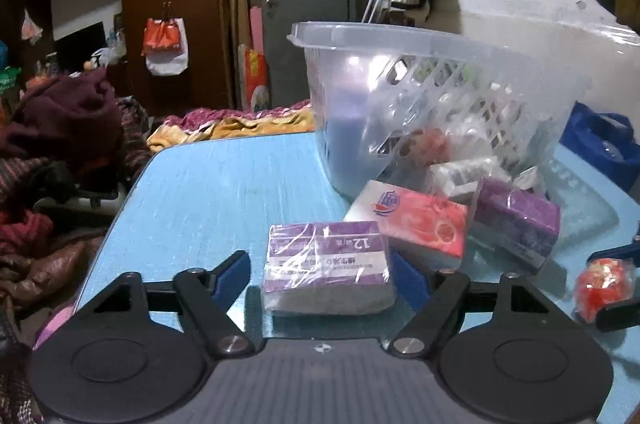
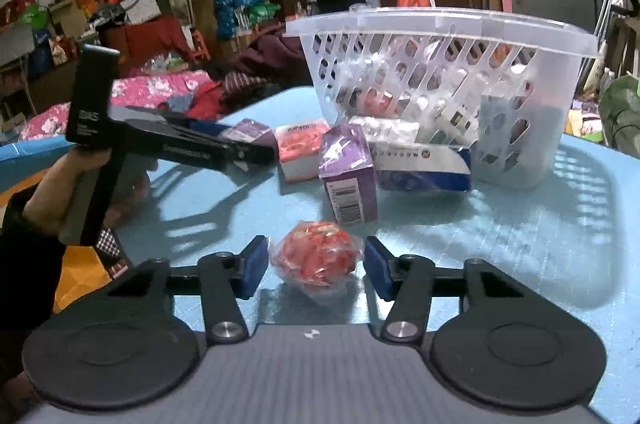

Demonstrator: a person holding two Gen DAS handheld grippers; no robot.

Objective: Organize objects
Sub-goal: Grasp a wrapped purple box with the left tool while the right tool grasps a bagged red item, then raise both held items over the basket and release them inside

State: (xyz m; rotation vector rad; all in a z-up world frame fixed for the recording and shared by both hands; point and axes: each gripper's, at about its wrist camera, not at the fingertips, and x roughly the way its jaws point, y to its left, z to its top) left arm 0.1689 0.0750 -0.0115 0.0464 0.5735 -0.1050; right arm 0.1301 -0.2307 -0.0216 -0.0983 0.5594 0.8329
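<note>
Both grippers sit low over the blue table [image 1: 208, 192], each w/ an item between its pads.

Left gripper [image 1: 320, 274]: spread wide, purple tissue pack [image 1: 326, 266] lies dead centre, lower middle of the left wrist view. Pack's long axis runs left-right, i.e. across the gap, so the pads would close on its short ends. Gap visible on the left pad side; right pad looks just beside or touching, can't tell. Not clamped yet.

Right gripper [image 2: 314, 268]: released, red wrapped ball [image 2: 314, 264] centred between the blue pads, lower middle of the right wrist view. Pads close on both sides, contact unclear. Roundish, no real long axis.

White basket [image 2: 520, 128] upper right in both views, already has stuff inside. In front of it: pink pack [image 1: 416, 220], second purple box [image 2: 348, 172], blue-white box [image 2: 424, 160], all well ahead of both grippers.

Judgement: each gripper is lined up on its own item; closing is what's next, then lift up-right to the basket. Film wrap on both looks slippery, pack soft, may squash.
</note>
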